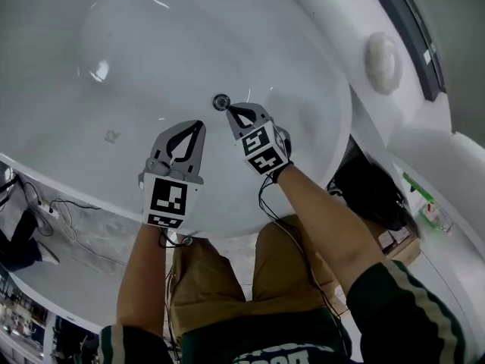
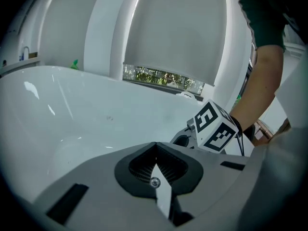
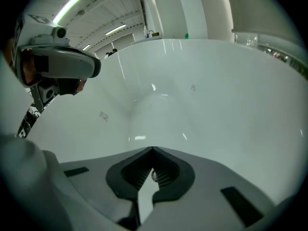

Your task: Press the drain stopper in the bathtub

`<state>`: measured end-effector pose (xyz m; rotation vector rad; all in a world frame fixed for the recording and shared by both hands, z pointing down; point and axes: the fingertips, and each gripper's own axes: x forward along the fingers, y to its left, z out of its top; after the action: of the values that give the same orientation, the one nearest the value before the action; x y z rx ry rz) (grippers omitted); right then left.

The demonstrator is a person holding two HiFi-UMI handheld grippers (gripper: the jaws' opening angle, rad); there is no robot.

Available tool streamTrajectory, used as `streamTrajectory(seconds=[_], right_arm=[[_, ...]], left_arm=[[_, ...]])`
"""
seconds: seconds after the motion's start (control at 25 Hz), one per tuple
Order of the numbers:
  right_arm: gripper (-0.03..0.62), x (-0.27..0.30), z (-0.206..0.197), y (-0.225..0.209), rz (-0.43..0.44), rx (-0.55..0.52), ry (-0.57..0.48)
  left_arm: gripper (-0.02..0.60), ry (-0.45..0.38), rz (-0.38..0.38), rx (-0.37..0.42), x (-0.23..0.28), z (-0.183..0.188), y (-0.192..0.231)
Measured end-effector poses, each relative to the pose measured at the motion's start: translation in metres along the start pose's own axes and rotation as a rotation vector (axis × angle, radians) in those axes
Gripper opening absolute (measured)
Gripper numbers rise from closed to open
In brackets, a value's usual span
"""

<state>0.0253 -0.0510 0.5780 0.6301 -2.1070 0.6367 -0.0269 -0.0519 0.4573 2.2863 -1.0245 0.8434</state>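
The small round chrome drain stopper (image 1: 220, 101) sits low in the white bathtub (image 1: 136, 44). My right gripper (image 1: 231, 111) is shut, its tip just beside the stopper on the near right; whether it touches I cannot tell. My left gripper (image 1: 201, 123) is shut too and hangs a little nearer and left of the stopper. In the left gripper view the shut left gripper (image 2: 155, 145) points at the tub wall, with the right gripper's marker cube (image 2: 215, 127) to its right. In the right gripper view the shut right gripper (image 3: 153, 149) faces the tub's curved inside; the stopper is hidden there.
A round white knob (image 1: 381, 61) sits on the tub's far right rim. A black bag (image 1: 371, 192) and a small bottle (image 1: 426, 206) lie outside the tub at right. Cables (image 1: 45, 203) run along the floor at left. A faint mark (image 1: 112, 136) shows on the tub floor.
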Motion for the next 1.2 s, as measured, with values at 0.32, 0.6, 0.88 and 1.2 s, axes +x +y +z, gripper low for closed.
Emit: streamTrajectory(seconds=[0.32,0.6,0.88,1.2], right_arm=[[0.011,-0.089,0.054,0.03,0.014,-0.082,-0.035],[0.011,-0.191,0.128,0.05,0.041,-0.191,-0.188],[0.009,-0.275,0.166,0.079,0.033,-0.253,-0.225],[0.011,-0.364,0.214,0.098,-0.003,-0.261,-0.382]], left_arm=[[0.009,-0.039,0.005,0.019,-0.055,0.056,-0.019],[0.009,-0.109,0.034,0.11,-0.104,0.131,-0.031],[0.009,-0.158,0.086,0.046,-0.166,0.186,-0.039],[0.009,-0.288,0.132,0.045,-0.237,0.246,-0.052]])
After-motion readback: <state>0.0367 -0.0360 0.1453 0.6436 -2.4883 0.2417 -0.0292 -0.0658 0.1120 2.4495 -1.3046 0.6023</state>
